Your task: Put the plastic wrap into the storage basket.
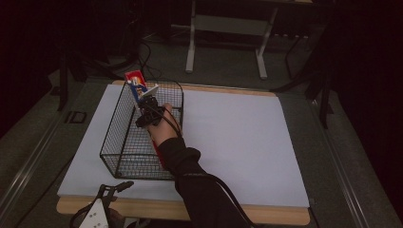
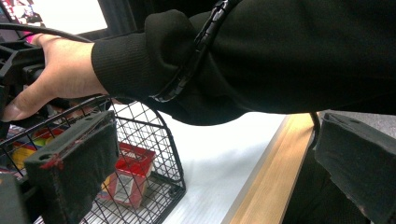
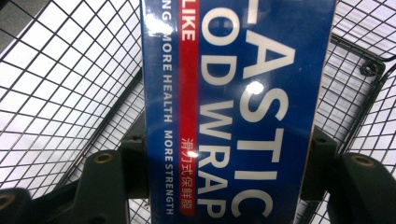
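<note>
A blue and red plastic wrap box (image 1: 137,85) rises tilted above the far left corner of a black wire basket (image 1: 117,134). My right gripper (image 1: 147,101) is shut on it, reaching in over the basket. In the right gripper view the box (image 3: 243,102) stands between both jaws, and my right gripper (image 3: 229,168) clamps its lower part, with basket mesh (image 3: 56,84) behind. My left gripper (image 1: 112,190) hangs at the table's front left edge. It is open (image 2: 215,172), nothing between its pads (image 2: 70,163). A red box (image 2: 133,172) lies inside the basket (image 2: 161,140).
The basket stands on the left half of a white board (image 1: 237,142) with a wooden front edge (image 2: 271,172). The person's black sleeve (image 1: 199,190) crosses the basket's near right corner. A grey table frame (image 1: 228,28) stands on the floor beyond.
</note>
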`<state>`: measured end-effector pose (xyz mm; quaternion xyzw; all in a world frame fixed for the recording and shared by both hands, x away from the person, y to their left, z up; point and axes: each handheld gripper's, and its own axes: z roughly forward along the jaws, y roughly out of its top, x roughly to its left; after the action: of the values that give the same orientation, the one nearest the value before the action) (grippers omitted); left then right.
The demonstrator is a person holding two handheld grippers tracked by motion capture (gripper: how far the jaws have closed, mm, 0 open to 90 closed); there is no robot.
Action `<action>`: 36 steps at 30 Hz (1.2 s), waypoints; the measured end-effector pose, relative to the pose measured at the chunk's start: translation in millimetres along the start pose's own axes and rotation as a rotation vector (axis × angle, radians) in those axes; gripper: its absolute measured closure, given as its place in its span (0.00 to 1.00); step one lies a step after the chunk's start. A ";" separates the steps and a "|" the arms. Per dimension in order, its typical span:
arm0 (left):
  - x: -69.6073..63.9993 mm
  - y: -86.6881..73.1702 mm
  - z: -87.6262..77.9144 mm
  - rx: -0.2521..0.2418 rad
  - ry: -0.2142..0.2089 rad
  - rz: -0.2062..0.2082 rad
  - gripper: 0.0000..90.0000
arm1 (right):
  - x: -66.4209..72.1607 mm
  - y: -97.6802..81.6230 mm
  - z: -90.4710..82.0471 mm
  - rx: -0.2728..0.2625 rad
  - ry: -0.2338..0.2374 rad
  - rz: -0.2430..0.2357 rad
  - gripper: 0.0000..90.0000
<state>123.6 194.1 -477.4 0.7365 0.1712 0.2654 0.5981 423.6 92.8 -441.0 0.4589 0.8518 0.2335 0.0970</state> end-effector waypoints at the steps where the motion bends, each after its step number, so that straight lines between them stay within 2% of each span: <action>1: 0.0 0.0 0.0 0.001 0.000 0.000 0.00 | -0.3 -0.4 0.0 -0.004 0.001 0.000 0.42; 5: 0.0 -0.2 0.3 0.002 -0.001 0.001 0.00 | -3.2 -2.2 -1.4 -0.020 0.030 0.010 0.39; 6: -0.1 -0.3 0.3 0.002 -0.002 0.000 0.00 | -4.2 -2.6 -2.3 -0.031 0.039 0.010 0.35; 11: 0.0 -0.4 0.5 0.003 -0.001 -0.001 0.00 | -5.4 -1.8 -15.4 -0.088 0.067 -0.006 0.29; 13: -0.1 -0.3 0.4 0.002 -0.001 0.000 0.00 | -6.6 -2.6 -20.9 -0.104 0.096 -0.013 0.21; 14: -0.2 -0.4 0.5 0.002 -0.001 0.000 0.00 | -7.9 -3.3 -23.3 -0.111 0.114 -0.020 0.20; 18: 0.0 -0.7 1.2 0.008 -0.002 0.000 0.00 | -11.0 -10.1 -36.1 -0.165 0.124 -0.080 0.16; 23: -0.4 -1.0 2.2 0.012 -0.002 0.000 0.00 | -18.0 -15.6 -54.2 -0.209 0.143 -0.126 0.16; 27: -0.1 -1.5 3.3 0.017 -0.004 0.001 0.00 | -24.0 -20.2 -69.0 -0.241 0.158 -0.123 0.16; 33: -0.5 -1.8 3.5 0.022 -0.003 0.002 0.00 | -32.6 -30.7 -89.2 -0.276 0.165 -0.144 0.15; 36: -0.4 -2.0 4.3 0.023 -0.005 0.001 0.00 | -40.0 -36.5 -96.7 -0.266 0.185 -0.144 0.15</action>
<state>126.0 190.9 -480.1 0.7441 0.1722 0.2620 0.5900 382.4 12.7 -376.4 0.3565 0.8492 0.3778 0.0947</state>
